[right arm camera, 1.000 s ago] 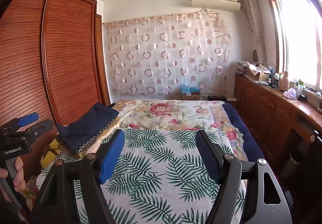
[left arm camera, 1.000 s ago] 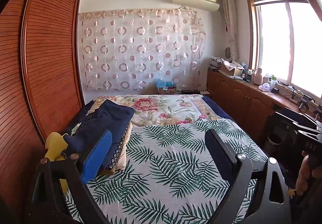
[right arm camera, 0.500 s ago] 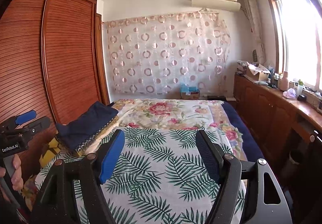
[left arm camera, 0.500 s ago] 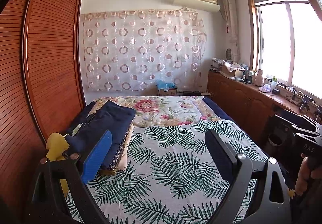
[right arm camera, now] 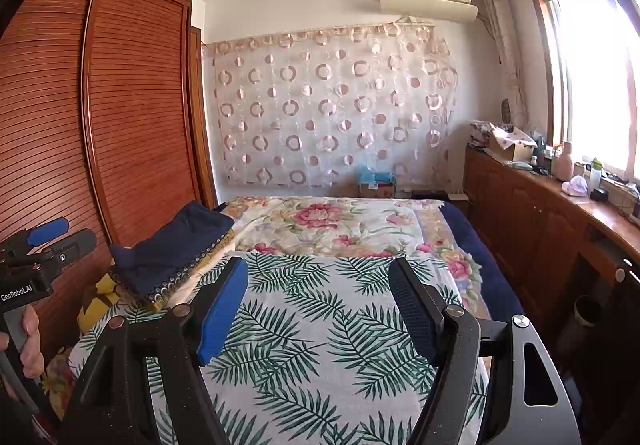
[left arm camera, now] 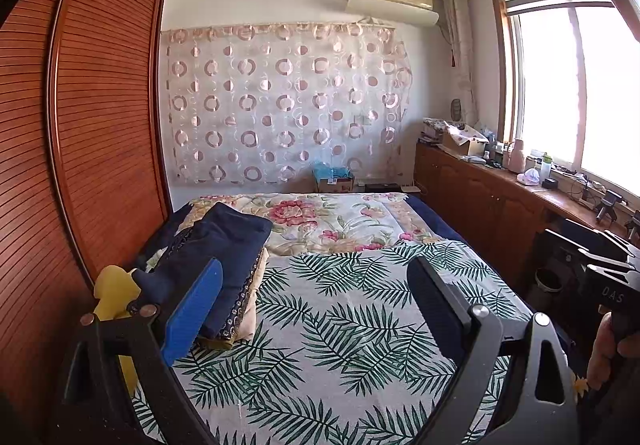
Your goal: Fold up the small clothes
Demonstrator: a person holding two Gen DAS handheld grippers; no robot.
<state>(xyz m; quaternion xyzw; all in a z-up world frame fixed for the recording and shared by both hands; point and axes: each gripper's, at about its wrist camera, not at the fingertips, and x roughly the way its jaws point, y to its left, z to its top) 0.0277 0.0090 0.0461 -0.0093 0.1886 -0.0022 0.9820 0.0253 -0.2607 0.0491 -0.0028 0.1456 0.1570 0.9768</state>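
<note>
Sunlit bedroom: a bed point(left arm camera: 360, 325) under a palm-leaf sheet fills the middle, with louvred wardrobe doors point(left arm camera: 100, 125) on the left. Folded clothes point(left arm camera: 224, 257) sit stacked on the bed's left side, a navy piece on top. Both tools hover over the near end of the sheet. The left gripper point(left arm camera: 316, 305) stands wide with nothing between its jaws; so does the right gripper point(right arm camera: 320, 305). "GenRobot.AI" reads on the left tool's body, "DAS" on the right one's.

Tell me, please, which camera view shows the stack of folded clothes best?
The right wrist view: the stack of folded clothes sits unobstructed, its layered edges visible. In the left wrist view the stack is larger but partly hidden behind a blue finger pad.
</note>
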